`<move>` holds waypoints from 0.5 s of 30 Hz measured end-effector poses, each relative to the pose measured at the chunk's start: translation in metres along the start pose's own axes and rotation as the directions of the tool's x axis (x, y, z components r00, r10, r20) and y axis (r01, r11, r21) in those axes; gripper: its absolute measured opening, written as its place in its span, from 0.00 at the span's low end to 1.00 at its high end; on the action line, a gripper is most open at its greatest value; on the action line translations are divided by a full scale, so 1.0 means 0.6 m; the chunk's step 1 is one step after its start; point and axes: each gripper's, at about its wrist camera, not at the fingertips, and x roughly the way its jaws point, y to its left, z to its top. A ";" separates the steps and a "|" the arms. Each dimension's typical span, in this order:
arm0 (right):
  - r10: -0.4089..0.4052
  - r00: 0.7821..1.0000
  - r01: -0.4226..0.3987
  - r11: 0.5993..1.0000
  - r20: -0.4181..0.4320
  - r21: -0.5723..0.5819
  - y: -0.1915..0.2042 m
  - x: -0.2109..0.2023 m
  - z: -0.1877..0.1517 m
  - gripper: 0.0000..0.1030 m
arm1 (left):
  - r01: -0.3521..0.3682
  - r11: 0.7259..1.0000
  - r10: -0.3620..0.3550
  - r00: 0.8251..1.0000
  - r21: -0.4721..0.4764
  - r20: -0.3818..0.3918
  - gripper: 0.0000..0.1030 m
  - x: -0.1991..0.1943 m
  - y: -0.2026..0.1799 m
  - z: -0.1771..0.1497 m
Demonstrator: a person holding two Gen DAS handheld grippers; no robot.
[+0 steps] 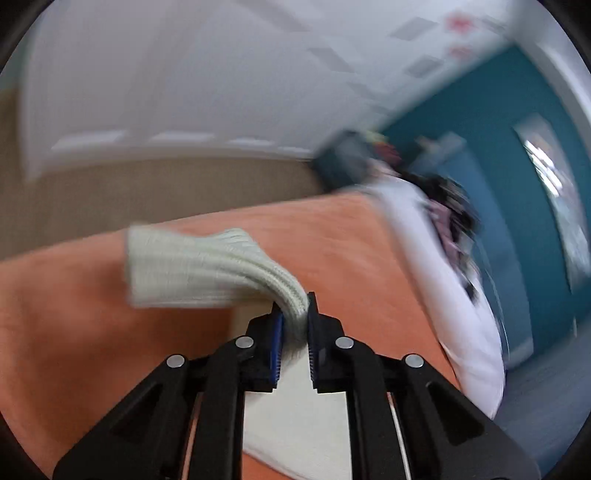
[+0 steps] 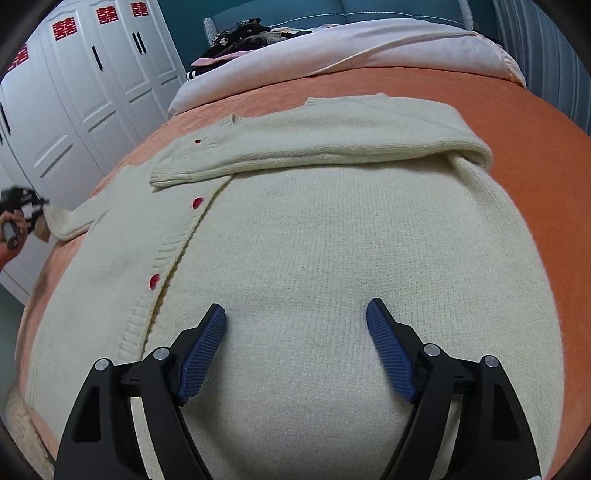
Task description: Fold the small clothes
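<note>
Spread flat on the orange bedspread [image 2: 517,122] lies a cream knit cardigan [image 2: 295,258], fine-ribbed, with small red buttons [image 2: 198,202] down a placket that runs left of centre. One sleeve [image 2: 314,144] is folded across the chest, its cuff ending near the placket. The other sleeve stretches off to the left edge of the bed, where the left gripper [image 1: 295,314] pinches its ribbed cuff [image 1: 192,269] tight between blue pads and holds it above the bedspread; that view is blurred. From the right wrist view the same gripper shows small at the far left, in a hand [image 2: 7,247]. The right gripper [image 2: 295,314] hangs over the cardigan's body with its jaws spread wide and nothing between them. Red double-happiness characters [image 2: 63,29] are stuck on the white wardrobe doors [image 2: 74,110]. Dark clothes [image 2: 240,37] are piled beyond a pale quilt [image 2: 369,48].
</note>
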 end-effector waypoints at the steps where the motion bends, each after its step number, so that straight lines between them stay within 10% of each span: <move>1: 0.010 1.000 -0.010 1.000 0.003 0.006 -0.001 0.002 0.002 0.75 | 0.082 0.993 -0.081 0.997 0.083 -0.015 0.10 -0.012 -0.076 -0.023; 6: 0.075 0.997 -0.076 0.996 0.019 0.057 -0.017 -0.005 0.002 0.75 | 0.419 0.883 -0.345 0.886 0.213 -0.311 0.17 -0.026 -0.343 -0.253; 9: 0.097 0.995 -0.099 0.992 0.022 0.075 -0.021 -0.009 0.003 0.75 | 0.387 0.893 -0.239 0.841 0.231 -0.486 0.56 0.023 -0.383 -0.438; 13: 0.099 0.995 -0.100 0.989 0.012 0.113 -0.024 -0.023 0.017 0.73 | 0.279 0.950 -0.149 0.795 0.137 -0.588 0.56 0.056 -0.314 -0.550; 15: 0.109 0.993 -0.113 0.984 0.036 0.135 -0.030 -0.043 0.035 0.74 | 0.232 0.969 -0.147 0.821 0.087 -0.552 0.58 0.059 -0.272 -0.526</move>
